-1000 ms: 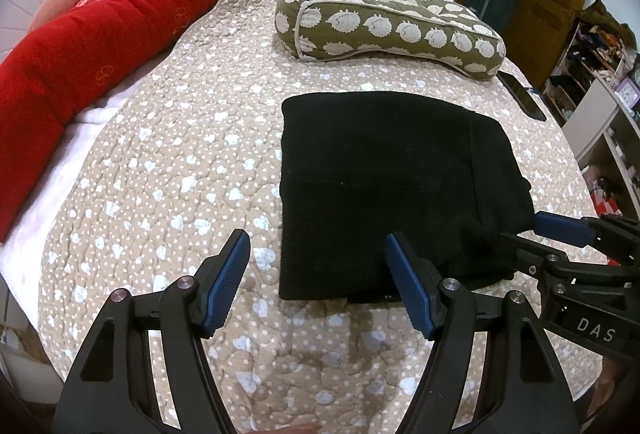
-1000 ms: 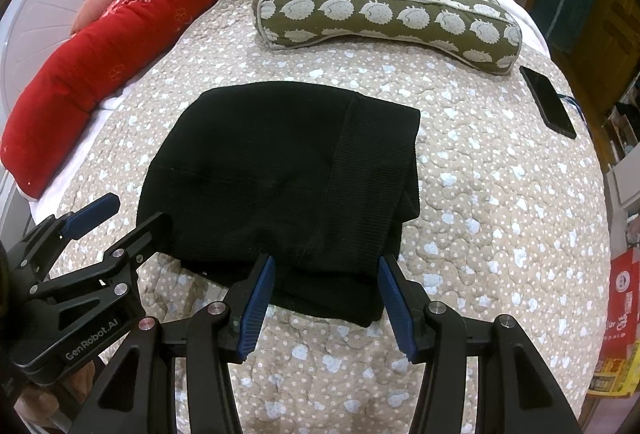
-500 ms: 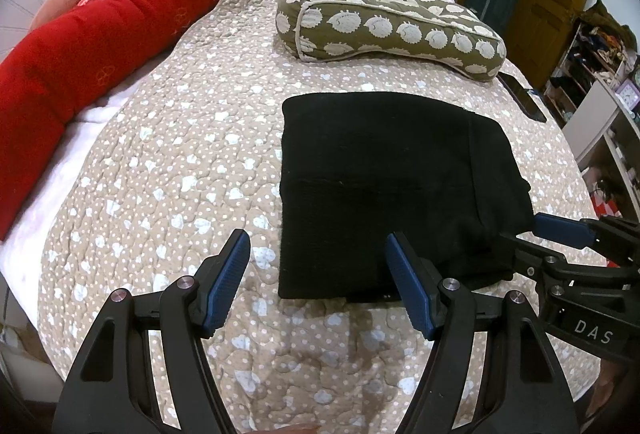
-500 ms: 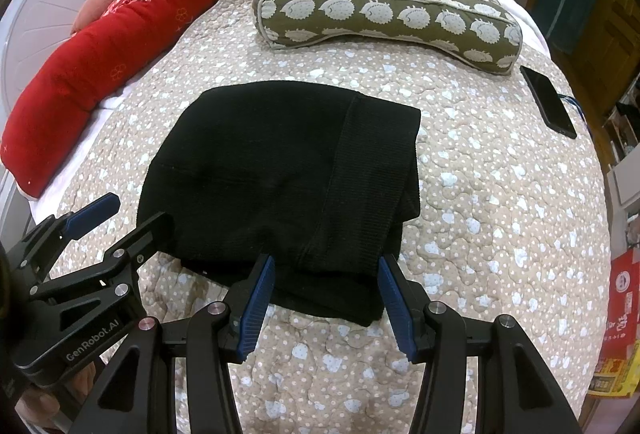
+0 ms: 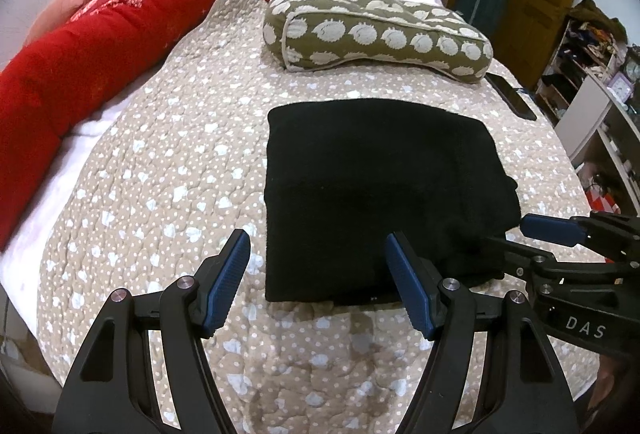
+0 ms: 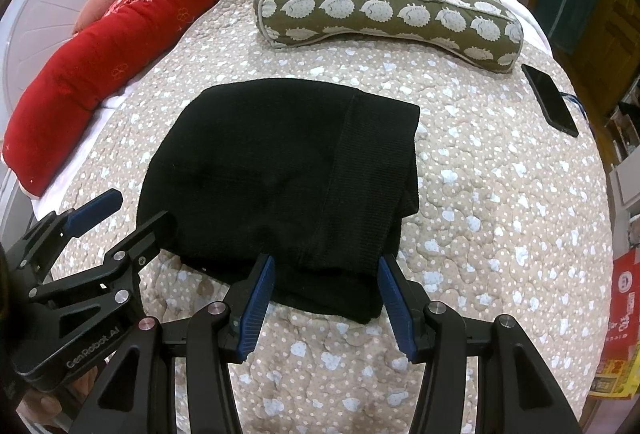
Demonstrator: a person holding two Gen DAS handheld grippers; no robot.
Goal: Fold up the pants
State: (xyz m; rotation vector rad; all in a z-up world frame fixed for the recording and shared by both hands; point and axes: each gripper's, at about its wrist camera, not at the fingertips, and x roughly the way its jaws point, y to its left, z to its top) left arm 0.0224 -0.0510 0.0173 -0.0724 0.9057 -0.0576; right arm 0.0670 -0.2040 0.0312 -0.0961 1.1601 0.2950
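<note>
Nothing moved: black pants (image 5: 376, 194) lie folded square.

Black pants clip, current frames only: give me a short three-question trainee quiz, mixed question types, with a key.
1. True or false: the left gripper is shut on the black pants.
2. Multiple choice: what lies on the quilt to the right of the pants, near the hedgehog-print pillow?
A. a phone
B. a book
C. a pair of scissors
3. Fill in: the long cushion along the quilt's left edge is ____ in colour.

Key: 1 false, both the left gripper and the right gripper are open at the near edge of the folded pants; 2 A; 3 red.
</note>
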